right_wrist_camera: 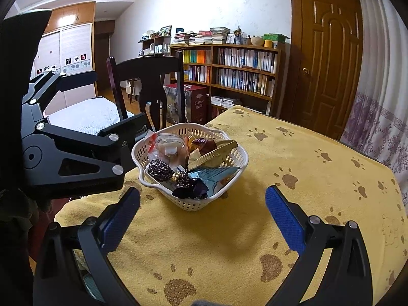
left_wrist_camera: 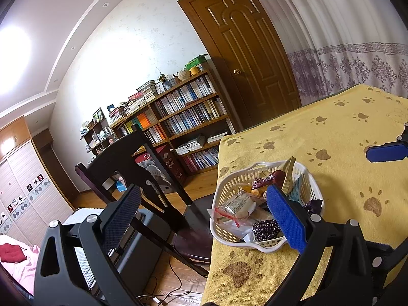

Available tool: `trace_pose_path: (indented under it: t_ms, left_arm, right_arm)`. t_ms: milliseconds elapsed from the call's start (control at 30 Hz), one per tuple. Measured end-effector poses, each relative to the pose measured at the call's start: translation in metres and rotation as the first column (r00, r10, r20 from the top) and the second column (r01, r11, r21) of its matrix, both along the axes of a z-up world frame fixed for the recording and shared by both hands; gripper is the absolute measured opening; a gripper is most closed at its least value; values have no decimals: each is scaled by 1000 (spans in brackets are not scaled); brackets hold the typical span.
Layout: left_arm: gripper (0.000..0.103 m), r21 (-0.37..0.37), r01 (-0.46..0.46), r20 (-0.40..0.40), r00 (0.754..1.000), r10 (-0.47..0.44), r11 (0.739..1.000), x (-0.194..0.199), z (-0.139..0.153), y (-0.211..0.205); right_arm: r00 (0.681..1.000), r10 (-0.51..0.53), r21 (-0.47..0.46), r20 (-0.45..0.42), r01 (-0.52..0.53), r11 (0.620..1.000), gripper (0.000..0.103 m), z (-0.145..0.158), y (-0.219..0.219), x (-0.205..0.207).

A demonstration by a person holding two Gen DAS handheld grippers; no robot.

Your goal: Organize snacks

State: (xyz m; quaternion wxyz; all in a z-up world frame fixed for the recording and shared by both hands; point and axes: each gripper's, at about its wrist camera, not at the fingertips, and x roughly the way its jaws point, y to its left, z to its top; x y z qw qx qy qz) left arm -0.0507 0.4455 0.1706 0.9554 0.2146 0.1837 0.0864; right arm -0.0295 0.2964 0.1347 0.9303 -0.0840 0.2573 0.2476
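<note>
Both grippers empty, jaws spread wide, over yellow paw-print cloth [right_wrist_camera: 229,242].

Right gripper [right_wrist_camera: 202,214] hovering short of white basket [right_wrist_camera: 193,205]; left gripper [left_wrist_camera: 204,214] at basket's left rim near table edge. Wrapped snacks [right_wrist_camera: 183,158] heaped inside basket. Beyond: dark chair [right_wrist_camera: 148,76], bookshelf [right_wrist_camera: 242,68], wooden door [right_wrist_camera: 329,58].

Only one label reads clearly: "Classic Quilt", in white letters on the dark red side of a box [right_wrist_camera: 197,104] standing on the floor beyond the right hand-held gripper [right_wrist_camera: 202,219], in front of the bookcase. The left wrist view shows the same box [left_wrist_camera: 170,164] with the same words tilted, ahead of the left hand-held gripper [left_wrist_camera: 204,219]. Print on the snack wrappers and book spines is too small to read.
</note>
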Motion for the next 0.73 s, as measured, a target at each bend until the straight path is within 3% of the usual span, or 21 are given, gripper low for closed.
trace_pose_path:
  t_ms: [733]
  left_arm:
    - [100, 3, 0, -2, 1000, 0, 1000, 0, -1, -2]
  right_arm:
    - [999, -48, -43, -1, 48, 998, 98, -4, 0, 4]
